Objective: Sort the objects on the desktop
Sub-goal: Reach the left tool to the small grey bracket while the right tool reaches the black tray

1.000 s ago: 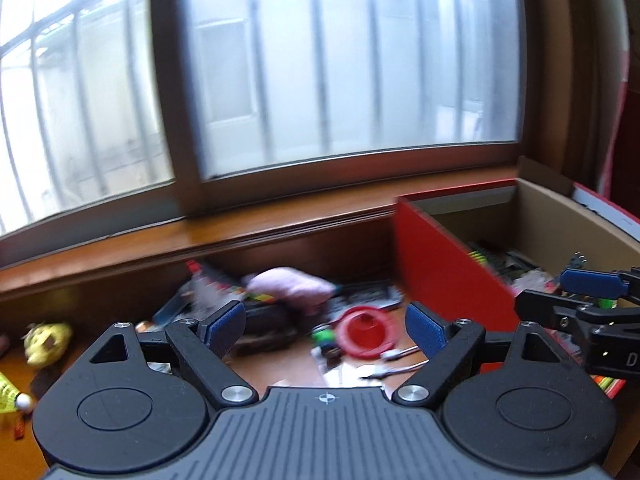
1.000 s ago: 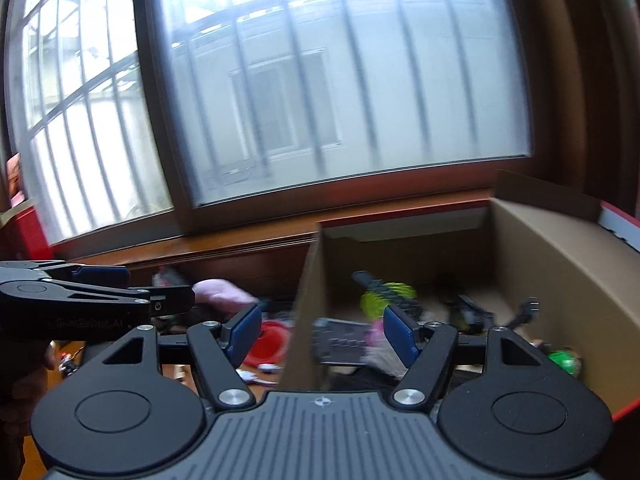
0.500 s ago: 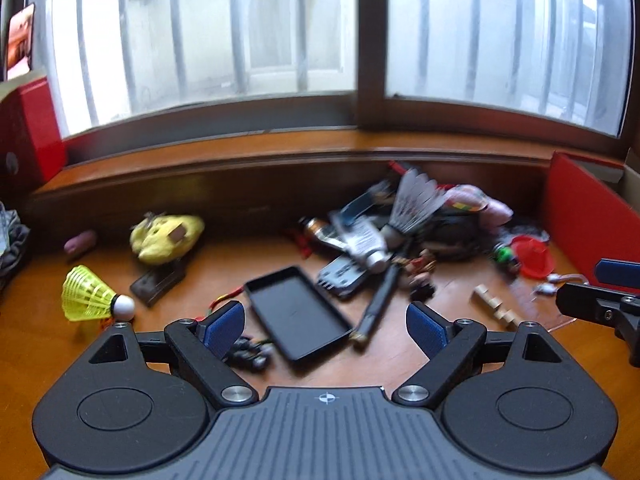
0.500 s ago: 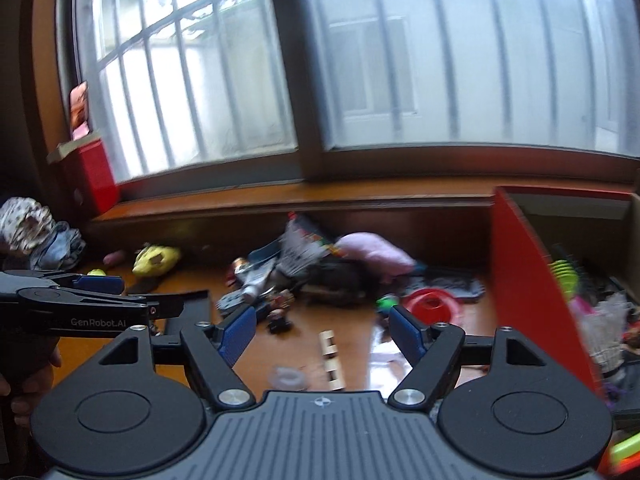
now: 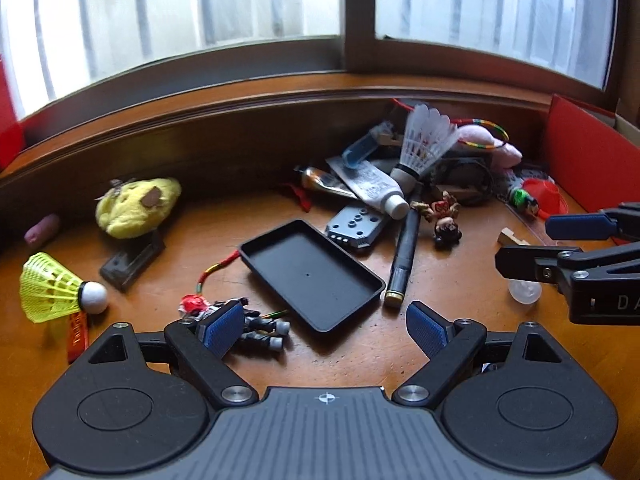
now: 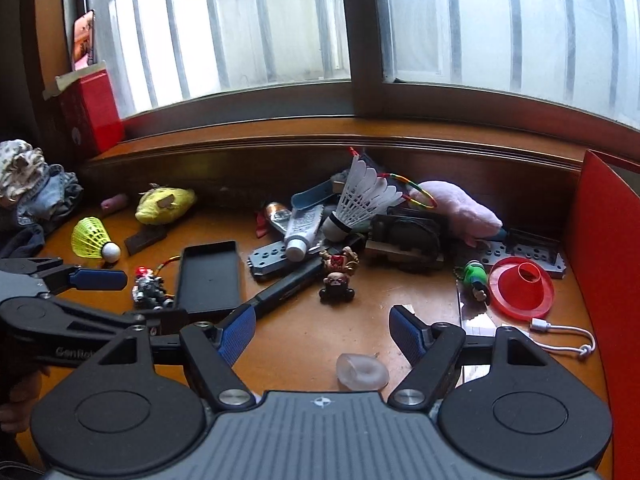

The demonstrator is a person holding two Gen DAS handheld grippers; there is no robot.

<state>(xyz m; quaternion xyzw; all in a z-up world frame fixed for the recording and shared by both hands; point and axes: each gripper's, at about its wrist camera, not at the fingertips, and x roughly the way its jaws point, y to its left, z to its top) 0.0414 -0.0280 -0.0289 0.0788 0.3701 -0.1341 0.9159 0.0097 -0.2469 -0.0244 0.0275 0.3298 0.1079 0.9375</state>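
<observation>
Loose objects lie on a wooden desk under a window. My left gripper (image 5: 325, 330) is open and empty, low over the front edge of a black tray (image 5: 312, 276), with a small robot figure (image 5: 256, 326) by its left finger. My right gripper (image 6: 322, 334) is open and empty too, just above a clear tape roll (image 6: 362, 372). Farther back are a white shuttlecock (image 6: 362, 196), a tube (image 6: 300, 228), a black pen (image 5: 404, 256) and a skull figure (image 6: 336, 284). A yellow shuttlecock (image 5: 52, 288) and a yellow plush (image 5: 136, 206) lie left.
A red cardboard box (image 6: 608, 280) stands at the right edge of the desk. Near it are a red cone (image 6: 522, 286), a green keychain (image 6: 474, 276) and a white cable (image 6: 560, 330). Clothes (image 6: 32, 184) are heaped at the far left. The window sill runs behind everything.
Both views swung left, away from the red box and onto the desk clutter, and came lower and closer to the desk. Both grippers stayed open and empty.
</observation>
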